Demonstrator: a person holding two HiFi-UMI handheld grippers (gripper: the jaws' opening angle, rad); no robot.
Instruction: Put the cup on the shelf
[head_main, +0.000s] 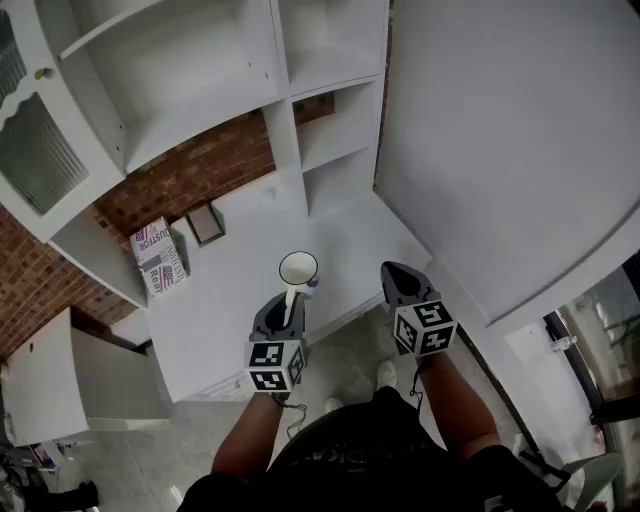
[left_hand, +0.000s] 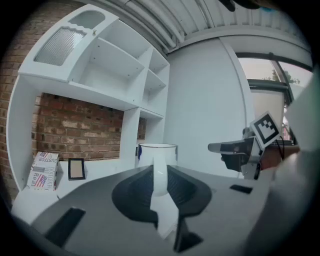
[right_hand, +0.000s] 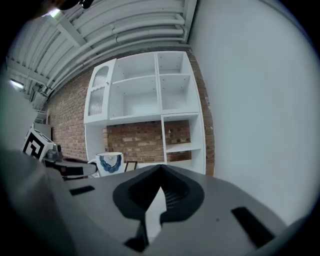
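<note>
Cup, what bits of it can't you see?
- Bottom of the cup: head view, hidden by the left gripper; can't tell if it touches the counter.
- Its lower half: left gripper view, behind the jaws.
- Its blue pattern: right gripper view, too small to make out.

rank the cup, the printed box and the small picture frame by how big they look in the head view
1. printed box
2. cup and picture frame: they look about alike, and the cup is nearer the camera, so unranked
</note>
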